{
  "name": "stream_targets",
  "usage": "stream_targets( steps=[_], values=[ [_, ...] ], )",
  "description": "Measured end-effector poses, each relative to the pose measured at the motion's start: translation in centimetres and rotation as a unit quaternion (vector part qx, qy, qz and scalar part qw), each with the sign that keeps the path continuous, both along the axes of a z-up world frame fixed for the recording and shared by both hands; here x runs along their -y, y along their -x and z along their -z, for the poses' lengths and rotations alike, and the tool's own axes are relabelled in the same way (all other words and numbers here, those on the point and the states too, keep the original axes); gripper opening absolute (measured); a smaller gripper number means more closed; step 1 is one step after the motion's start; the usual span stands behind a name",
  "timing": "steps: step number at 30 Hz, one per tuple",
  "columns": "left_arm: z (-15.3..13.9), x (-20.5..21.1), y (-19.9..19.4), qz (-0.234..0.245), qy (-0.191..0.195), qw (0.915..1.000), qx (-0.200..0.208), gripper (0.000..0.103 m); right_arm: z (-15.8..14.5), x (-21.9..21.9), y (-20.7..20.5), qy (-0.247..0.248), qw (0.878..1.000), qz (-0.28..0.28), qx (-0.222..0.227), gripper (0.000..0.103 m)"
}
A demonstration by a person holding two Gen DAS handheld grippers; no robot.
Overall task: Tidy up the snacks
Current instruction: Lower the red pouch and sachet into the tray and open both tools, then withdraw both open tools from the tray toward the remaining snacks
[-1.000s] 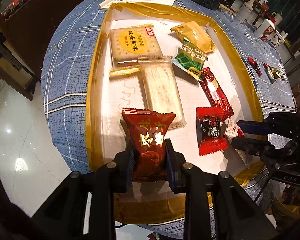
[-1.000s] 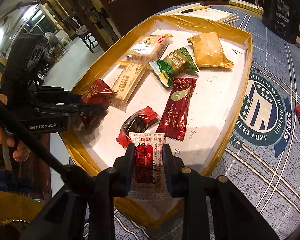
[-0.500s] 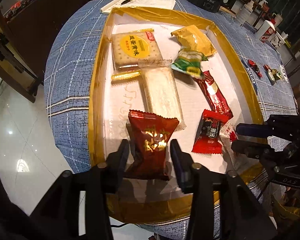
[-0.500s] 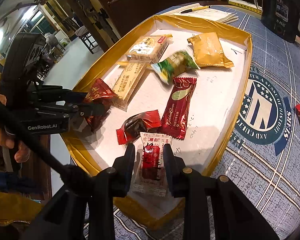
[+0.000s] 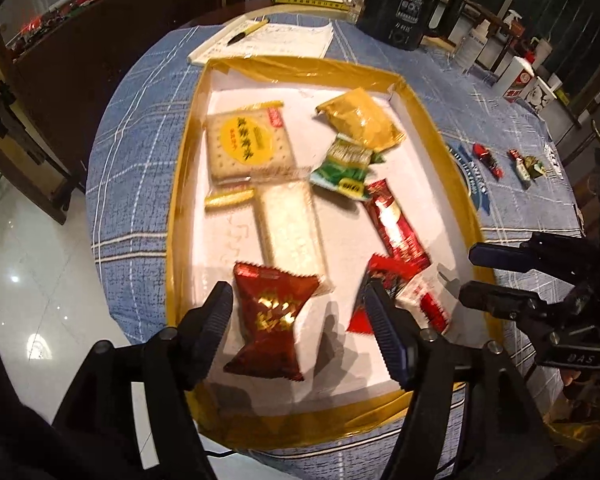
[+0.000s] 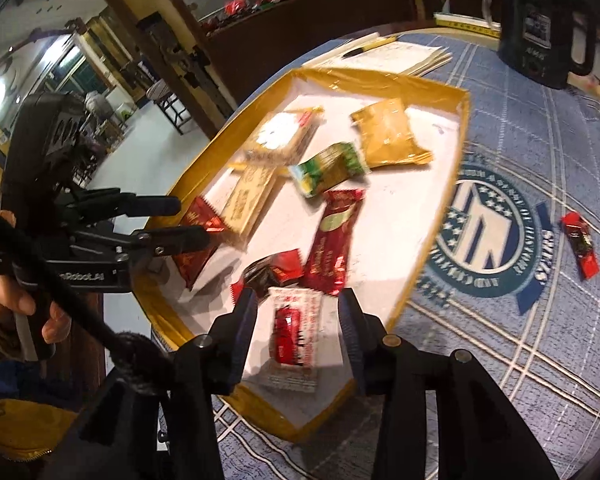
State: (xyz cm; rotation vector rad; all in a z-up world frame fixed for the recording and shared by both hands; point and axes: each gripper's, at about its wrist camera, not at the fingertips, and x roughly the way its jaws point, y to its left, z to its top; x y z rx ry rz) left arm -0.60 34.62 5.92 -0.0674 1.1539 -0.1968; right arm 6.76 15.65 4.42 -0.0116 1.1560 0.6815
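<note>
Beyond the tray you see a pen [image 5: 247, 32] lying on papers [image 5: 284, 40], a black kettle [image 6: 540, 28], and the blue checked cloth [image 5: 140, 184] covering the bench.

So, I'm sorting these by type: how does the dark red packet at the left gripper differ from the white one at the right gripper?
The dark red packet is opaque foil with gold lettering; the white packet is pale with a red centre. The dark red one is puffier, the white one flatter. Shared: both lie inside the gold-rimmed tray near its front edge, each between open jaws that have just been opening.
</note>
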Motion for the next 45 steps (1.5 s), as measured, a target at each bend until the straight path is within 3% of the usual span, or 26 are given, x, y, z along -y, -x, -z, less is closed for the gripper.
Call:
stream_targets(
  steps=[15, 33, 37, 45],
  values=[
    [-2.1, 5.4, -1.8, 0.051, 0.013, 0.9983, 0.025, 0.073, -1.5, 7.3, -1.0, -0.017, 0.994, 0.102, 0.020, 0.044],
    [-3.2, 15.2, -3.9, 0.144, 0.014, 0.9890, 0.030, 0.077, -3.1, 17.8, 0.5, -0.008, 0.976, 0.214, 0.036, 0.046],
    [-3.1, 17.0, -4.5, 0.154, 0.012, 0.9876, 0.027, 0.082, -3.4, 19.6, 0.8, -0.005, 0.972, 0.231, 0.041, 0.053],
    [-2.2, 19.6, -6.5, 0.157, 0.015, 0.9874, 0.003, 0.083, -3.6, 23.1, 0.9, 0.005, 0.963, 0.266, 0.047, 0.062]
  ],
)
